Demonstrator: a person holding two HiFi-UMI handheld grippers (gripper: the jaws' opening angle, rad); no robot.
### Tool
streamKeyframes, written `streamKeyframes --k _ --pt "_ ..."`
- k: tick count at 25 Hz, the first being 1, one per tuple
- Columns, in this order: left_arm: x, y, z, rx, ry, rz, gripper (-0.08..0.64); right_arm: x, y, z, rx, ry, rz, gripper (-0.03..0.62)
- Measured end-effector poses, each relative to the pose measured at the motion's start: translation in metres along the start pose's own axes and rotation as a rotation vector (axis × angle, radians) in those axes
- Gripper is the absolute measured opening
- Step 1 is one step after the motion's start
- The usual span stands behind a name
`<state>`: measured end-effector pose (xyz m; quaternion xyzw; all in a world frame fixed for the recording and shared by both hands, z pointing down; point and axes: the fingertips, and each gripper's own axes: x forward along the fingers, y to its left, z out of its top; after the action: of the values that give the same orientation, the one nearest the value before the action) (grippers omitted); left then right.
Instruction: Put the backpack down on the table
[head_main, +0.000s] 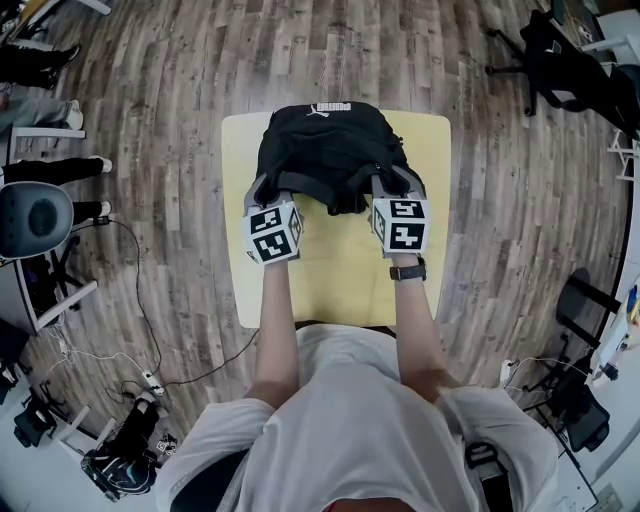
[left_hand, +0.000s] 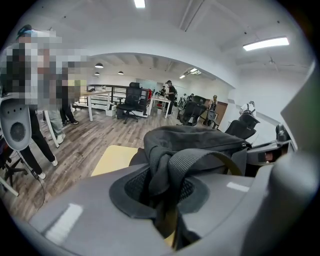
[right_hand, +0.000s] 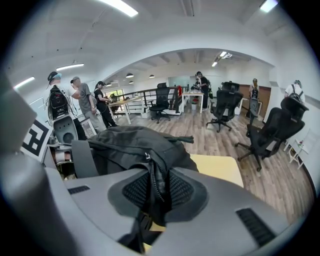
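Observation:
A black backpack with a white logo hangs over the far half of a small pale yellow table. My left gripper is shut on its left side; in the left gripper view the pads pinch black fabric and a webbing strap. My right gripper is shut on the right side, its pads clamped over fabric with a zipper. The backpack bulges beyond both sets of jaws. I cannot tell whether its bottom touches the tabletop.
Wooden floor surrounds the table. Black office chairs stand at the upper right and more show in the right gripper view. People stand at the left by a grey device. Cables and bags lie on the floor at lower left.

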<state>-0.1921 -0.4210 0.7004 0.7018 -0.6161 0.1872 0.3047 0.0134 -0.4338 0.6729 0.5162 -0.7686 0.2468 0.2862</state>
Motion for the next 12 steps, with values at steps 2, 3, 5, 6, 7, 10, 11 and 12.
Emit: streamKeyframes --k 2,3,5,6,7,10,11,12 --pt "0.002 0.000 -0.007 -0.001 0.014 0.003 0.057 0.003 -0.001 -0.007 0.001 0.016 -0.001 0.060" --pt "0.003 0.000 -0.011 -0.002 0.022 0.004 0.057 0.005 -0.001 -0.010 0.001 0.025 -0.001 0.060" --pt "0.006 0.001 -0.017 -0.006 0.035 0.006 0.057 0.008 -0.001 -0.016 0.000 0.039 0.000 0.060" --pt "0.007 0.002 -0.020 -0.009 0.039 0.006 0.057 0.009 -0.001 -0.017 0.000 0.041 0.001 0.060" --pt "0.008 0.002 -0.022 -0.012 0.040 0.006 0.057 0.010 -0.001 -0.019 -0.004 0.041 0.000 0.060" --pt "0.009 0.000 -0.028 -0.027 0.044 0.006 0.057 0.015 -0.004 -0.025 -0.028 0.044 -0.014 0.060" --pt "0.009 -0.001 -0.031 -0.031 0.045 0.007 0.057 0.017 -0.005 -0.028 -0.034 0.048 -0.016 0.060" --pt "0.010 -0.001 -0.034 -0.033 0.047 0.007 0.057 0.018 -0.006 -0.031 -0.037 0.052 -0.017 0.060"
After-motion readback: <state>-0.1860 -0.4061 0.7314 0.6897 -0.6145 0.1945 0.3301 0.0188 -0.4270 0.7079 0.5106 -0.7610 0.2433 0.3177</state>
